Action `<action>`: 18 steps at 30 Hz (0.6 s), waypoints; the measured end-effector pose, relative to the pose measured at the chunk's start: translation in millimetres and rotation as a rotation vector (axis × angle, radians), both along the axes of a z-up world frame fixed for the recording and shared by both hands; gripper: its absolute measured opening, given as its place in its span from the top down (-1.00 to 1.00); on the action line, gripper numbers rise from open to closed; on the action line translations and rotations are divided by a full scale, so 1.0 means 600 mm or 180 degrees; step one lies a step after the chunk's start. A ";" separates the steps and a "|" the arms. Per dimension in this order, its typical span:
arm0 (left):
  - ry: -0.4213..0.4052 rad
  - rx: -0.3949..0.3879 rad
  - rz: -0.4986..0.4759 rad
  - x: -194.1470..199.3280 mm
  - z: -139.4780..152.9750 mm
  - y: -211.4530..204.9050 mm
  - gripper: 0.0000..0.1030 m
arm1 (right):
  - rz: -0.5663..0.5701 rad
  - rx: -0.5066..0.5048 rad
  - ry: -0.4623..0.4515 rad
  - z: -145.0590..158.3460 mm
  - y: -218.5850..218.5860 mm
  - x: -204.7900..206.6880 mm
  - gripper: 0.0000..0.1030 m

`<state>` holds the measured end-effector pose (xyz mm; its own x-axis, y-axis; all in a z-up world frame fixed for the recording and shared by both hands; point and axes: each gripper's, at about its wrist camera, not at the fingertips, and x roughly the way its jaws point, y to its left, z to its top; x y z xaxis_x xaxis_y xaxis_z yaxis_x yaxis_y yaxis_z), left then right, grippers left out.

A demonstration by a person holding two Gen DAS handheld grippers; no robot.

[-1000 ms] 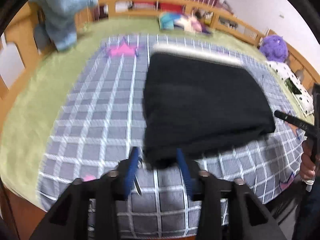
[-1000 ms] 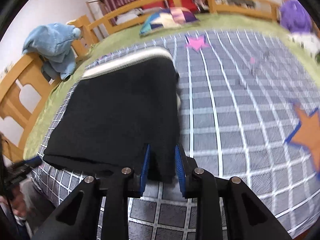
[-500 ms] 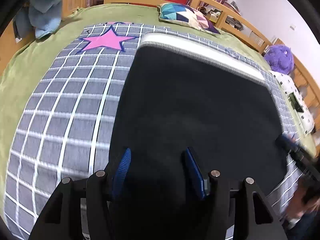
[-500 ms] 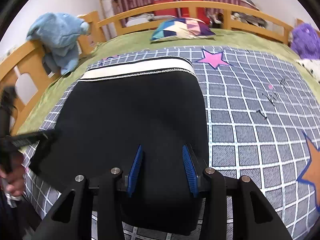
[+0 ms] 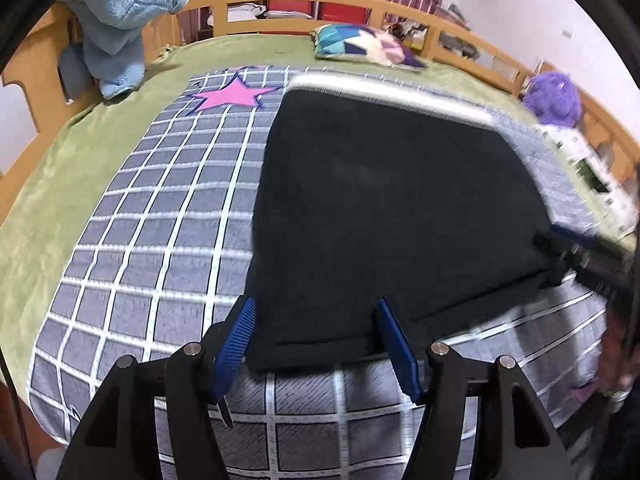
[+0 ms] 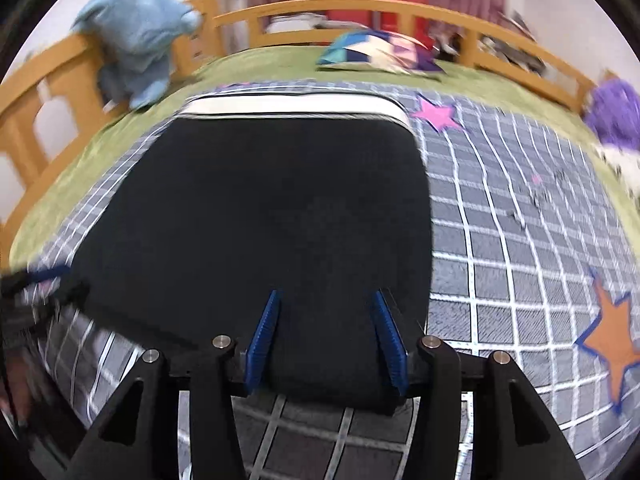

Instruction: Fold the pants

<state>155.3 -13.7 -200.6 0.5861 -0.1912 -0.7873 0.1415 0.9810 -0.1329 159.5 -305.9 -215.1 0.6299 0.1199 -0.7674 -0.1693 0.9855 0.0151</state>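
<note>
The black pants [image 5: 392,200] lie folded in a flat rectangle on the grey checked blanket [image 5: 160,240], with the white striped waistband [image 5: 392,92] at the far edge. My left gripper [image 5: 316,312] is open, its blue pads on either side of the near left corner. My right gripper [image 6: 326,300] is open over the near right corner of the pants [image 6: 272,208]. Each gripper shows blurred at the edge of the other's view, the right one [image 5: 576,248] and the left one [image 6: 36,280].
The bed has a wooden rail [image 5: 256,8] all round and a green sheet [image 5: 60,168]. A blue plush toy [image 5: 116,20] hangs on the left rail. A patterned pillow [image 5: 360,44] lies at the back, a purple plush [image 5: 554,98] at the right.
Both grippers were shut on the near edge of the pants a second ago. They have let go and opened, and now pull back towards the near edge.
</note>
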 end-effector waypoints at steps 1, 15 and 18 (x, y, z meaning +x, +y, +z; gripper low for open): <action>-0.0028 -0.0034 -0.0012 0.008 0.016 0.002 -0.17 | 0.0046 0.0037 -0.0019 0.009 0.000 -0.002 0.04; -0.0347 -0.0104 -0.0137 0.286 0.080 -0.094 -0.19 | -0.0145 0.0375 -0.0457 0.081 -0.036 0.226 0.04; -0.0336 0.0262 0.0004 0.336 0.028 -0.114 -0.19 | -0.0202 0.0317 -0.0308 0.028 -0.038 0.282 0.04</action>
